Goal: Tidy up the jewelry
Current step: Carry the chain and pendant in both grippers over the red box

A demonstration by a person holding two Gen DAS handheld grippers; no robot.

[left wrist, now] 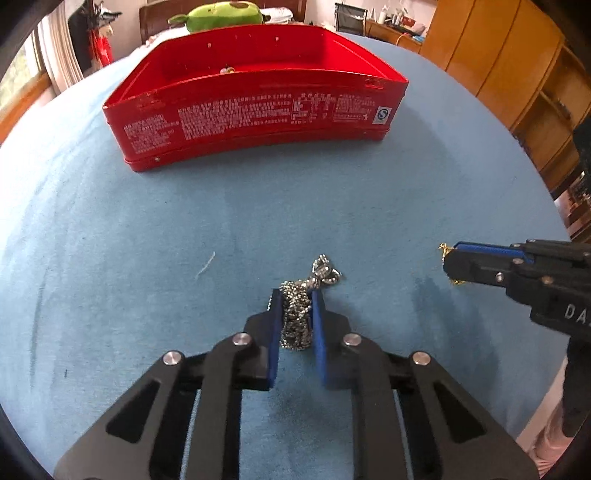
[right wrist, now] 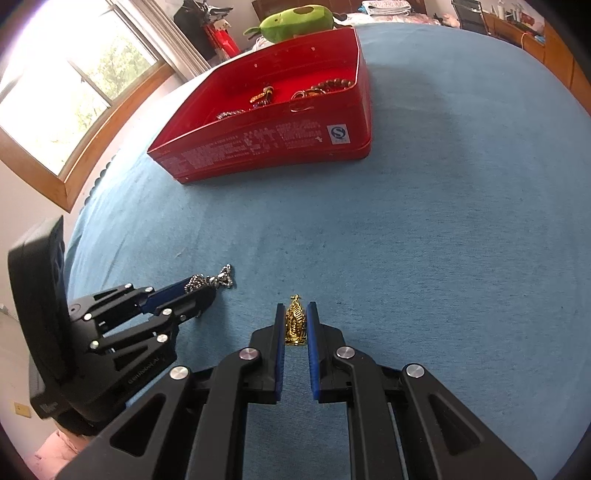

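Note:
My left gripper (left wrist: 296, 293) is shut on a bunched silver chain necklace (left wrist: 295, 319) that rests on the blue cloth; its pendant end (left wrist: 323, 271) pokes out past the fingertips. My right gripper (right wrist: 295, 305) is shut on a gold necklace (right wrist: 295, 325), also down at the cloth. In the left wrist view the right gripper (left wrist: 448, 258) stands to the right, with gold links showing at its tip. The right wrist view has the left gripper (right wrist: 208, 290) at the left with the silver chain (right wrist: 219, 281). An open red tin (right wrist: 258, 147) stands farther back and holds several jewelry pieces (right wrist: 264, 96).
The blue cloth (left wrist: 369, 203) covers a round table between the grippers and the tin (left wrist: 258, 118). A green plush toy (left wrist: 221, 14) lies behind the tin. Wooden cabinets (left wrist: 498, 55) stand at the right, a window (right wrist: 74, 74) at the left.

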